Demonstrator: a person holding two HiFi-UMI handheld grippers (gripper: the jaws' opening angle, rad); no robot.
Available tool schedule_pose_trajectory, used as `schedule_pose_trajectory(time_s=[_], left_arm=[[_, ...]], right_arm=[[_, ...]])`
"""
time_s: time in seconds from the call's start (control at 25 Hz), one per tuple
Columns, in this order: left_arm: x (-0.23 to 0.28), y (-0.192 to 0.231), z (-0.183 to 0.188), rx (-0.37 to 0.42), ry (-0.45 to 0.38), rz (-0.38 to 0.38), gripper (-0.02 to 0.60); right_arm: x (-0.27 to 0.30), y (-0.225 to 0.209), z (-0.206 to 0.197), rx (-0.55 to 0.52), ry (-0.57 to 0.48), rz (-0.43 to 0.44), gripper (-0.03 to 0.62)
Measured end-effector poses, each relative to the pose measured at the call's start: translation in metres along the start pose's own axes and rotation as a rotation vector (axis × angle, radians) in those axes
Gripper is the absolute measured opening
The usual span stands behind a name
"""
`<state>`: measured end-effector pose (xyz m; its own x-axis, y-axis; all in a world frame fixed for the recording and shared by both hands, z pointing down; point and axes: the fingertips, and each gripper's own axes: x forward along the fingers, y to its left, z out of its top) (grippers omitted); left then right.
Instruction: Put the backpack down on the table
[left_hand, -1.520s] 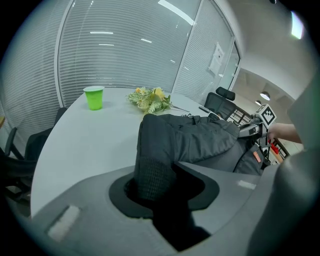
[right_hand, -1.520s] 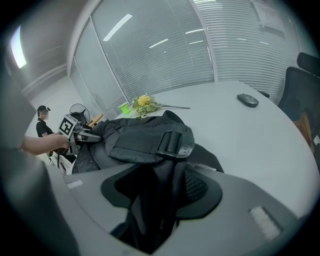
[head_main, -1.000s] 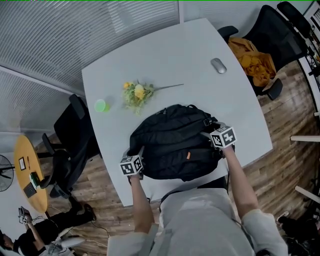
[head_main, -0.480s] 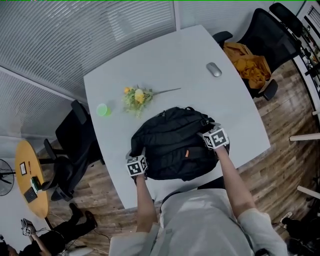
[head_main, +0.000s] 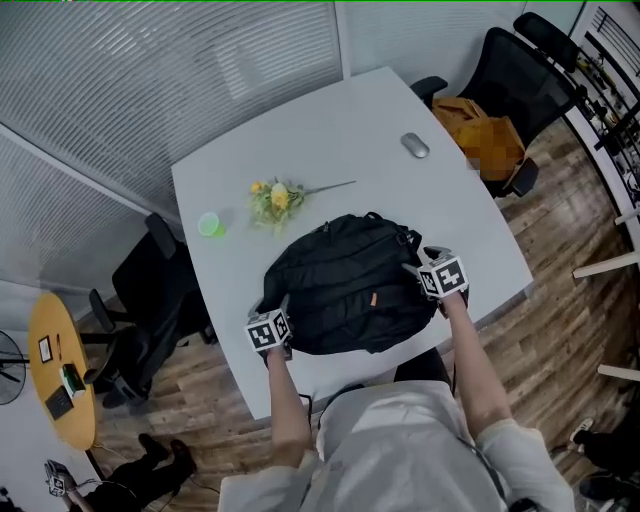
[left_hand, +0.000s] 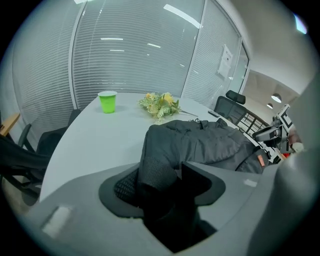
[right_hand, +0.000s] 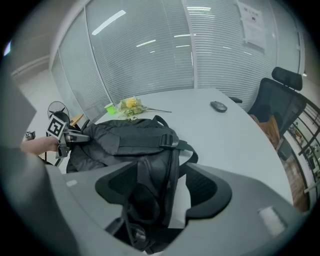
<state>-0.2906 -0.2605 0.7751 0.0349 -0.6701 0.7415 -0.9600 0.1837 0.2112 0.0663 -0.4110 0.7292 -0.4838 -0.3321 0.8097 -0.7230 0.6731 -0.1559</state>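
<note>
The black backpack (head_main: 345, 285) lies flat on the white table (head_main: 400, 200). My left gripper (head_main: 278, 306) sits at its near left corner. In the left gripper view (left_hand: 160, 172) the jaws are opening, with a padded strap of the backpack (left_hand: 210, 142) still lying between them. My right gripper (head_main: 421, 263) is at the pack's right side. In the right gripper view (right_hand: 165, 172) a strap of the backpack (right_hand: 125, 137) runs between the jaws, and white table shows between it and the right jaw.
A bunch of yellow flowers (head_main: 275, 197), a green cup (head_main: 209, 224) and a grey mouse (head_main: 414, 146) lie on the table beyond the pack. A black chair with orange cloth (head_main: 480, 125) stands at the right, another black chair (head_main: 150, 290) at the left.
My right gripper has drawn slightly to the right and up, away from the pack's side. The left gripper has stayed at its corner. The backpack has not moved.
</note>
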Motion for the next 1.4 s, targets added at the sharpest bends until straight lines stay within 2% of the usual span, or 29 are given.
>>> schedule_pose_trajectory(time_s=[0.16, 0.36, 0.68, 1.08, 1.2, 1.4], left_arm=[[-0.021, -0.001, 0.012, 0.024, -0.041, -0.006, 0.247], [-0.048, -0.007, 0.019, 0.072, -0.07, -0.027, 0.247], [-0.093, -0.034, 0.029, 0.126, -0.144, -0.087, 0.247], [-0.127, -0.092, 0.018, 0.229, -0.179, -0.228, 0.245], [-0.134, -0.098, 0.014, 0.224, -0.199, -0.254, 0.245], [-0.135, -0.104, 0.01, 0.224, -0.218, -0.287, 0.245]], right_arm=[[-0.021, 0.012, -0.002, 0.02, -0.062, -0.008, 0.301], [-0.043, 0.047, -0.005, 0.016, -0.155, 0.014, 0.305], [-0.066, 0.097, 0.002, 0.061, -0.274, 0.024, 0.325], [-0.09, 0.141, -0.012, 0.138, -0.327, 0.021, 0.328], [-0.101, 0.152, -0.019, 0.163, -0.367, 0.014, 0.327], [-0.102, 0.161, -0.024, 0.129, -0.362, -0.018, 0.324]])
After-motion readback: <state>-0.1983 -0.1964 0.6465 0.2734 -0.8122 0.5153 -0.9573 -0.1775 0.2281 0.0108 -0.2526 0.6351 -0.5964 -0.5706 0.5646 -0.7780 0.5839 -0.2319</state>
